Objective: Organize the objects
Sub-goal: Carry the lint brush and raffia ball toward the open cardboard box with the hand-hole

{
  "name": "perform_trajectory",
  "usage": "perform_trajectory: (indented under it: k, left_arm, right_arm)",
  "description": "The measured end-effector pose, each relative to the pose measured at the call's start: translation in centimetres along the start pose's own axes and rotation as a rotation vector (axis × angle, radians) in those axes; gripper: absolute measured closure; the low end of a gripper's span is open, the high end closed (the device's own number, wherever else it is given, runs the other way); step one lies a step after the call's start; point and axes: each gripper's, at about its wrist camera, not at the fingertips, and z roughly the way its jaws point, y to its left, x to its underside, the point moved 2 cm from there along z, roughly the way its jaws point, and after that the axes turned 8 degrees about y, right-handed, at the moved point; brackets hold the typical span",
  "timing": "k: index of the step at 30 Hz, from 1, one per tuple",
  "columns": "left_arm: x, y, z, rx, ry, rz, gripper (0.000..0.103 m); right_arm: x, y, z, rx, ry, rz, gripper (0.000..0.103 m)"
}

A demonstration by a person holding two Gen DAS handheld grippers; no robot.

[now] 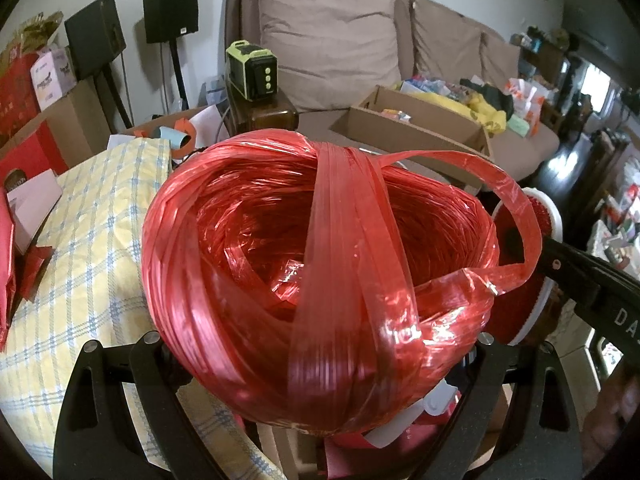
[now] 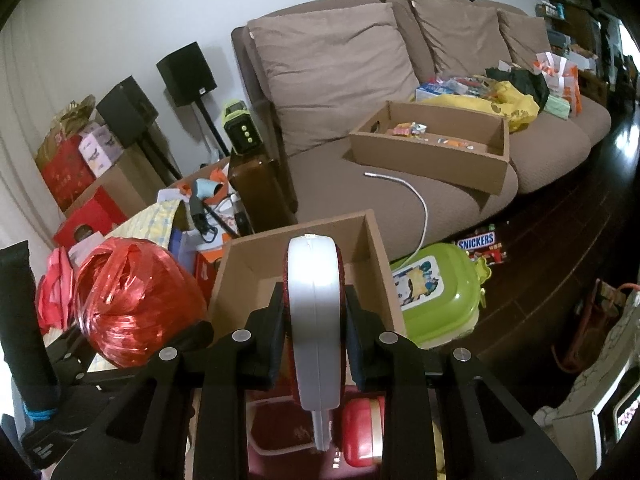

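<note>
While left gripper (image 1: 320,364) clamps red twine ball (image 1: 320,272) between wide-set jaws, right gripper (image 2: 314,320) holds white-rimmed red spool (image 2: 316,320), jaws narrow, pads pressing both faces. Spool sits above near edge of cardboard box (image 2: 240,264); ball left of box. Sofa (image 2: 360,176) far.

Brown sofa (image 2: 360,184) along the wall, three cushions (image 2: 332,68) upright. Two black speakers (image 2: 186,74) on stands at its left end. Green-and-black box (image 2: 240,130) on a dark wooden stand (image 2: 256,188) just beside the sofa arm. White cable (image 2: 416,204) trailing off the seat to the dark floor (image 2: 560,240). Snickers pack (image 2: 480,246) on the floor near the sofa. Yellow checked cloth (image 1: 80,240) at the left. Red cartons (image 2: 64,172) stacked near the speakers.
</note>
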Motion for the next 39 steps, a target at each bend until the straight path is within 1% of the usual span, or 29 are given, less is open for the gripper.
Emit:
perform_trajectory:
  k: [18,23,39]
  left_arm:
    - [0.6,0.3,1.3,-0.004,0.033,-0.008,0.01]
    - [0.7,0.5,2.1,0.019,0.065,-0.019,0.01]
    - [1.7,0.7,4.1,0.029,0.122,-0.028,0.01]
  right_arm:
    - [0.5,-0.6,1.1,0.009,0.034,-0.003,0.077]
    - [0.5,-0.6,1.2,0.006,0.039,-0.009,0.077]
    - [1.1,-0.4,2.3,0.021,0.078,-0.03,0.077]
